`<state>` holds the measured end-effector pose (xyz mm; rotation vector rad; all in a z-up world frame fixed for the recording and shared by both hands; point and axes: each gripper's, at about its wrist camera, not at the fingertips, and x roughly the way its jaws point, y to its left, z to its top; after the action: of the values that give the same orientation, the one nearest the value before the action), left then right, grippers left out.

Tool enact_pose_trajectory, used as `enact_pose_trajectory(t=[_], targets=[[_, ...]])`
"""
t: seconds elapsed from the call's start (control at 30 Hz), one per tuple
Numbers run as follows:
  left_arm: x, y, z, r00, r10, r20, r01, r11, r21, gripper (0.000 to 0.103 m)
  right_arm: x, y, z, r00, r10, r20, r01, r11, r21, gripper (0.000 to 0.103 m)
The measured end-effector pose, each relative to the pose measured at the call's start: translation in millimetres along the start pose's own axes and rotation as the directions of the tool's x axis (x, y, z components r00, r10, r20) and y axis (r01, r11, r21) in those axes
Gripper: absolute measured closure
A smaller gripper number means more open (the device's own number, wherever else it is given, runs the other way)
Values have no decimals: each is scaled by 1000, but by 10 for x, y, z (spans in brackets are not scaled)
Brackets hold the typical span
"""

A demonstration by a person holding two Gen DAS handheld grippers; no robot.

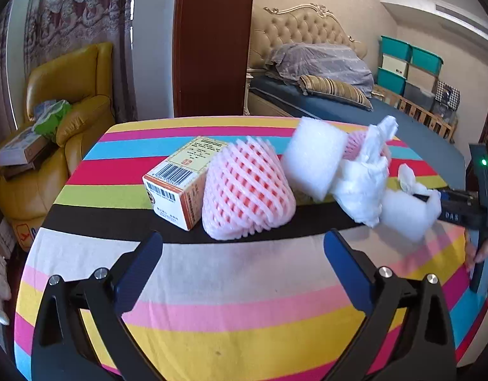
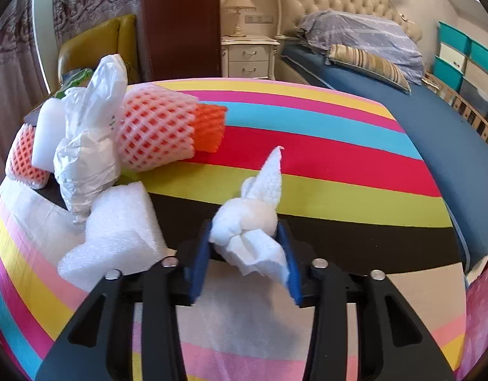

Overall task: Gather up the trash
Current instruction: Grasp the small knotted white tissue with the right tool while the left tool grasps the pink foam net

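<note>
One item only — the crumpled tissue [image 2: 250, 231] — is clamped in the right hand-held gripper [image 2: 244, 254]; the left hand-held gripper [image 1: 244, 273] stands released, and the foam nets [image 1: 247, 190], carton [image 1: 177, 184], plastic bag [image 1: 361, 174] and foam blocks [image 1: 314, 158] remain on the desk [image 1: 212, 301].

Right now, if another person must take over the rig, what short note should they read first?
Right tool: shut on the crumpled tissue, over the striped table.
Left tool: open, empty, facing the pile.
Not yet collected, on the table: small carton, pink foam net, second foam net, foam blocks, plastic bag.
Done: tissue gripped. Left: bin it, then the rest. No bin is in view.
</note>
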<state>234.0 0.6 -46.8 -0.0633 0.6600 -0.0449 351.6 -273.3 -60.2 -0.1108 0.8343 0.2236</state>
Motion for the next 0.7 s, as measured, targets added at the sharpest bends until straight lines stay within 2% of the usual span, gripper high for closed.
enact_pose_trajectory(t=[0.2, 0.4, 0.5, 0.57, 0.7], targets=[[157, -53, 140, 1000, 16, 10, -16, 1000, -11, 5, -18, 43, -3, 1000, -9, 12, 10, 1000, -10, 70], [459, -179, 313, 998, 57, -17, -56, 998, 21, 16, -13, 22, -3, 1000, -3, 9, 3, 1000, 10, 70], [632, -273, 346, 996, 82, -45, -79, 995, 62, 37, -8, 43, 11, 1000, -14, 10, 15, 1000, -7, 70], [625, -318, 340, 995, 97, -33, -94, 992, 82, 50, -28, 66, -19, 1000, -19, 15, 20, 1000, -13, 70], [511, -315, 307, 997, 71, -17, -70, 995, 73, 57, -32, 48, -37, 1000, -20, 18, 20, 1000, -6, 70]])
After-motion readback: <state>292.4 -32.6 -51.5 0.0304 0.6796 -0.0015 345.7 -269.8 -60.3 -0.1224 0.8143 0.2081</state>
